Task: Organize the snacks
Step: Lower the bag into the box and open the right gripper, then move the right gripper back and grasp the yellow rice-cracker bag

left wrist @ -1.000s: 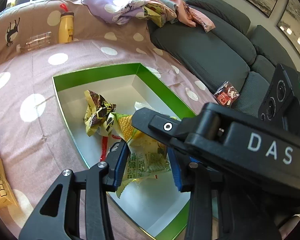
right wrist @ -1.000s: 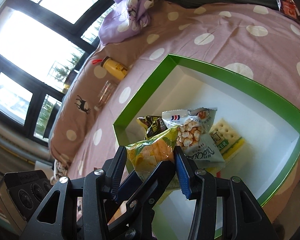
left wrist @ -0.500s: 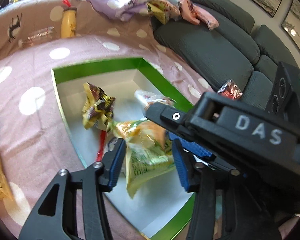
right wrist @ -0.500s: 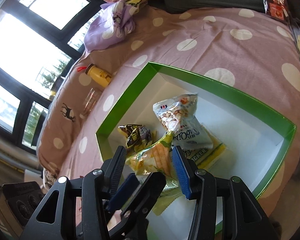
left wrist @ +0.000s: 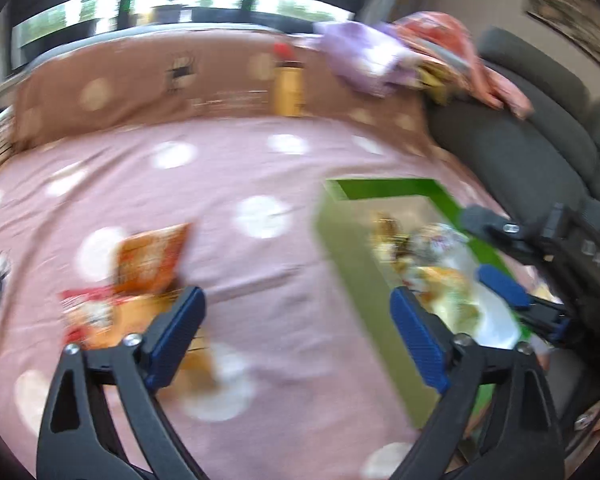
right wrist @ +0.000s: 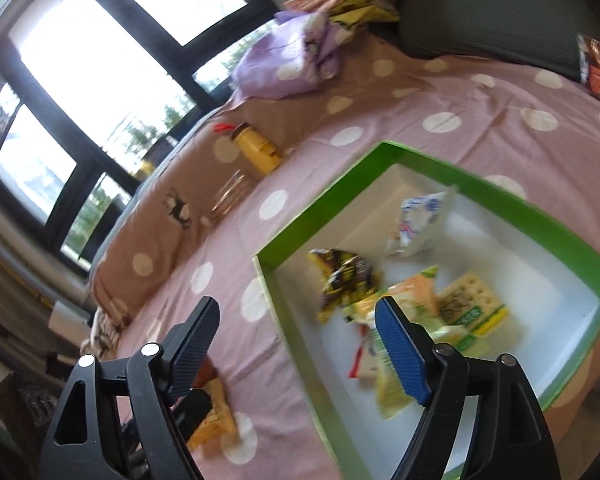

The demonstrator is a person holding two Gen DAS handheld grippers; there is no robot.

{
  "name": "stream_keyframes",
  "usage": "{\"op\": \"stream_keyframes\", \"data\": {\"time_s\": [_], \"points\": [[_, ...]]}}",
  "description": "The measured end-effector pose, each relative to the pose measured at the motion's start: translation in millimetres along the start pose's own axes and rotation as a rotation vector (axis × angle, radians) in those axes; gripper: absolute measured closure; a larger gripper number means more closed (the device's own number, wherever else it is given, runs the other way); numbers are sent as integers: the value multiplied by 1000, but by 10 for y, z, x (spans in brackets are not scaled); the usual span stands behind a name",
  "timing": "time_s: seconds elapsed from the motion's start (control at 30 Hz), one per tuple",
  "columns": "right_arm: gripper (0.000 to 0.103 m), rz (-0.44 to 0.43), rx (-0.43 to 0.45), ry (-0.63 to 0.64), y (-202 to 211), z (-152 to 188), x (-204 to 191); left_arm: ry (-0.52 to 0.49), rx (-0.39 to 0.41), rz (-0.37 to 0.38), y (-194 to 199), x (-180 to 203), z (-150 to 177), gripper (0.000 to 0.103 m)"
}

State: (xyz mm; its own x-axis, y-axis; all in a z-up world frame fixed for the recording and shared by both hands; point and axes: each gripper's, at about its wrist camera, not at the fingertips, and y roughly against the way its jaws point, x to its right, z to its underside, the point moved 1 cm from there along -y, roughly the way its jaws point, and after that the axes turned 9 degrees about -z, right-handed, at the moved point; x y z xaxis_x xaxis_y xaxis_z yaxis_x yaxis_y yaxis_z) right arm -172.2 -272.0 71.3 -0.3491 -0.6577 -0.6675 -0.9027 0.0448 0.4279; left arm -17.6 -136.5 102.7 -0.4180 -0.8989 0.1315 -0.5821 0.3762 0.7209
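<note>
Both grippers' jaws just opened — empty; snacks in box (right wrist: 500, 194).

The box (right wrist: 512, 204) has bright green walls and a white floor. Inside it lie a yellow-and-dark-brown packet (right wrist: 342, 276), a white-and-blue packet (right wrist: 418, 220) and a green-and-yellow cracker pack (right wrist: 470, 308). Around the box spreads a pink cloth (right wrist: 412, 92) with white dots. Beyond the box stands a yellow bottle (right wrist: 256, 148) with a red cap.
</note>
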Motion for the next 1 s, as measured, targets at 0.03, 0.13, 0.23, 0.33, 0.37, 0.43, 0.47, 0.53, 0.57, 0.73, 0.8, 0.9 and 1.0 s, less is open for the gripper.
{"op": "stream_keyframes", "data": {"time_s": [0.03, 0.13, 0.23, 0.33, 0.37, 0.43, 0.47, 0.53, 0.57, 0.73, 0.8, 0.9, 1.0], "points": [[20, -9, -17, 23, -45, 33, -68, 23, -1, -18, 7, -111, 19, 7], [17, -33, -57, 100, -181, 133, -279, 95, -14, -81, 44, -487, 57, 7], [14, -80, -106, 151, -326, 237, -437, 165, 32, -155, 206, -848, 88, 7], [13, -94, -159, 164, -454, 325, -524, 241, 32, -181, 277, -1145, 179, 7], [13, -89, -166, 165, -484, 351, -541, 252, 23, -185, 262, -1196, 197, 7], [13, -84, -179, 169, -551, 405, -589, 264, -3, -211, 204, -1282, 230, 7], [13, -89, -191, 172, -587, 434, -614, 269, -15, -221, 169, -1301, 235, 7], [13, -109, -226, 179, -668, 490, -654, 277, -37, -209, 90, -1322, 254, 7], [13, -118, -243, 179, -703, 512, -661, 283, -53, -195, 38, -1334, 267, 7], [13, -112, -313, 155, -868, 602, -628, 293, -111, -202, -108, -1367, 325, 7], [13, -122, -345, 144, -929, 637, -623, 301, -127, -189, -139, -1377, 342, 7], [13, -152, -390, 125, -1032, 686, -637, 301, -156, -190, -215, -1371, 367, 7], [13, -163, -439, 107, -1148, 765, -664, 280, -189, -194, -290, -1327, 387, 7]]}}
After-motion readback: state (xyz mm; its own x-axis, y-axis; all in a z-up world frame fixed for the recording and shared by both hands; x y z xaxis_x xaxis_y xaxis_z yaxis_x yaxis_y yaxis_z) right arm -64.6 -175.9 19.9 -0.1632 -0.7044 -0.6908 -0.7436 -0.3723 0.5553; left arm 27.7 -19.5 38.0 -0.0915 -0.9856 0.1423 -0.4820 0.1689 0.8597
